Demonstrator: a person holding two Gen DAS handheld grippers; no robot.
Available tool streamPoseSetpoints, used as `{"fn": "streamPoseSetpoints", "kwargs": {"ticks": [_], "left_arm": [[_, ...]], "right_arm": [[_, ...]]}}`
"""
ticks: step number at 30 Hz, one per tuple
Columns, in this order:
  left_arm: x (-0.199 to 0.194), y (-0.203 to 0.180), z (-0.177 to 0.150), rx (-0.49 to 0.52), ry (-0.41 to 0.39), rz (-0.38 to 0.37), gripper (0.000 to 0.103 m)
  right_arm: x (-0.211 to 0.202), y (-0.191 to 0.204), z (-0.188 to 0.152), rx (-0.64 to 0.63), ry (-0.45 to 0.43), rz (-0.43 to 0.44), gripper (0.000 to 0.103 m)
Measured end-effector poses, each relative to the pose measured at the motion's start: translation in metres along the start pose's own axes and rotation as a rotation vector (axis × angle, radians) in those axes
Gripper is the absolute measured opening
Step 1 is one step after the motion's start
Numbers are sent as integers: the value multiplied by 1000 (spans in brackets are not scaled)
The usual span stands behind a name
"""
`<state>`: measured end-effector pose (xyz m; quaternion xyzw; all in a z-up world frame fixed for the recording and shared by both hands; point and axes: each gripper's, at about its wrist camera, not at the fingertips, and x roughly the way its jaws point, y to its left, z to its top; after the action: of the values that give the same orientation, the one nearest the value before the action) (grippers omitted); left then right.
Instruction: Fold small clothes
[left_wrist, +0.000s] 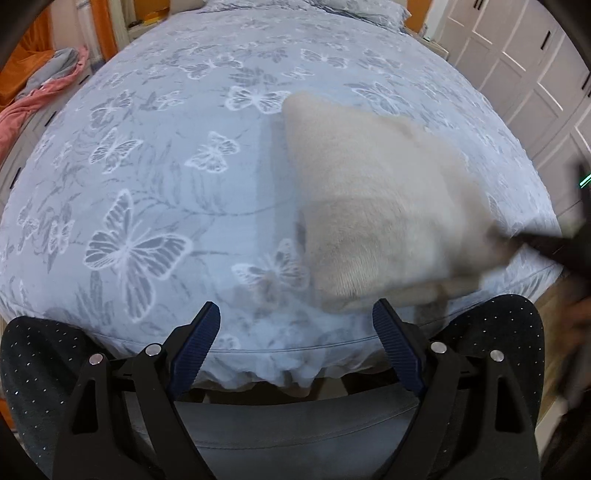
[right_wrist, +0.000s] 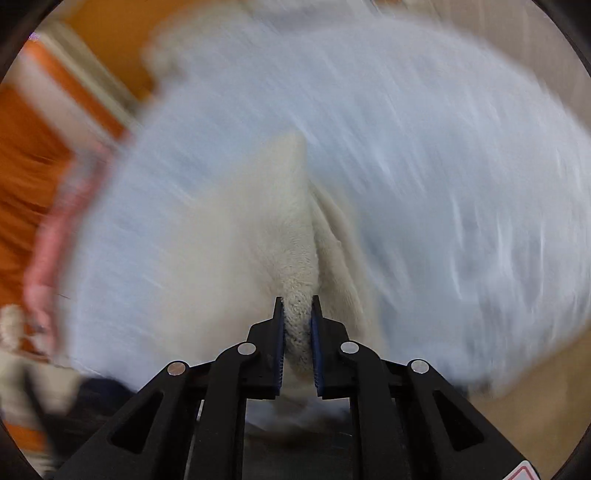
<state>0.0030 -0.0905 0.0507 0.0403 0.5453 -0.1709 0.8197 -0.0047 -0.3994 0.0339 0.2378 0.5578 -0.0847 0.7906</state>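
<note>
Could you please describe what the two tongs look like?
Both the left tongs and right tongs are black plastic linkages with triangular cut-outs and round silver rivets. Their fingers carry dark blue ribbed pads. A red-and-white sticker corner shows on the right one.

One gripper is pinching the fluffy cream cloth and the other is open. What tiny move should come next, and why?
Probably bring the open left gripper forward to the near edge of the fluffy cream cloth on the blue butterfly-print bedspread. The right gripper pinches only one bunched end, so the rest hangs unsupported.
</note>
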Motion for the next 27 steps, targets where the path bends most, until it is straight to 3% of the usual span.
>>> {"fn": "streamPoseSetpoints", "kwargs": {"ticks": [2,5,8,10,11,14,20,27], "left_arm": [[1,-9,6,13,-2,-10,82],[2,-22,23,13,-29,-33,83],[15,-37,47,-3,-31,-58,86],[30,-44,61,-16,-15,-61,87],[39,-48,68,-29,-3,-47,87],[65,-57,79,-46,37,-23,87],[83,-62,80,-29,34,52,93],[99,-53,80,-71,48,30,98]], "right_arm": [[31,-21,-16,46,71,-22,15],[8,-20,-15,75,10,57,21],[-11,-13,0,41,-56,43,26],[-13,-17,13,40,-95,18,50],[-7,-23,19,51,-97,12,53],[18,-32,26,98,-43,6,54],[56,-44,27,179,6,92,67],[72,-51,27,226,39,224,74]]}}
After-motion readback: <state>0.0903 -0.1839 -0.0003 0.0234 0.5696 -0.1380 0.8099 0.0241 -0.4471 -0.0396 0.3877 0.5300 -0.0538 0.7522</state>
